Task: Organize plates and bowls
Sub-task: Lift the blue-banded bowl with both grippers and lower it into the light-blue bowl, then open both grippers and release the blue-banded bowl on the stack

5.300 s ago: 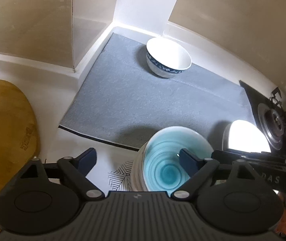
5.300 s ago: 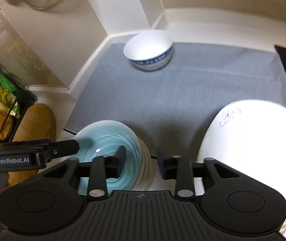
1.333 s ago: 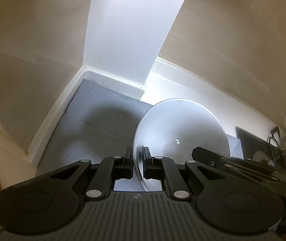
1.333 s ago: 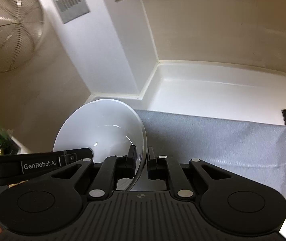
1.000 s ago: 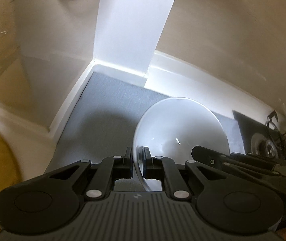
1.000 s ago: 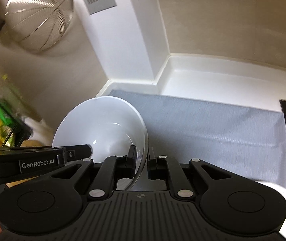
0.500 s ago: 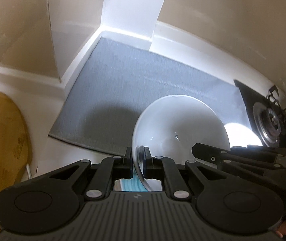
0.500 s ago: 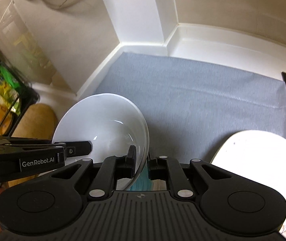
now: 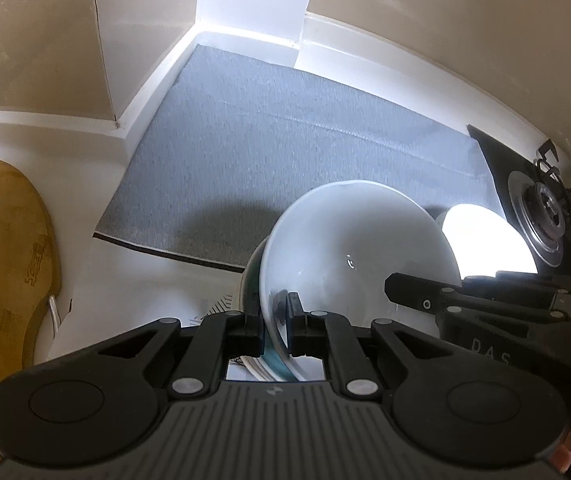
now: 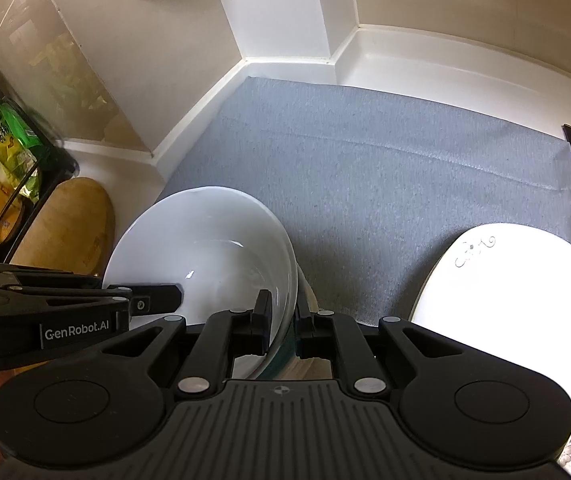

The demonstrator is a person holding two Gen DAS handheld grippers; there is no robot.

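Low in the frame's centre, the white bowl (image 9: 357, 256) has come down from mid-air onto the blue bowl (image 9: 254, 280), nearly nested; left hand-held gripper (image 9: 276, 330) and right hand-held gripper (image 10: 283, 330) each pinch its rim, release pending.

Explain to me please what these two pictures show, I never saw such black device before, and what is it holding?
No robot here: a person holds a two-finger gripper in each hand, and a fisheye camera on each looks forward along its fingers. One picture comes from the left gripper, the other from the right gripper. Each gripper is shut on the rim of the same white bowl, at opposite sides. The bowl is just above a teal bowl. On the white counter lies a grey mat. A white plate sits at the right and a wooden board at the left.
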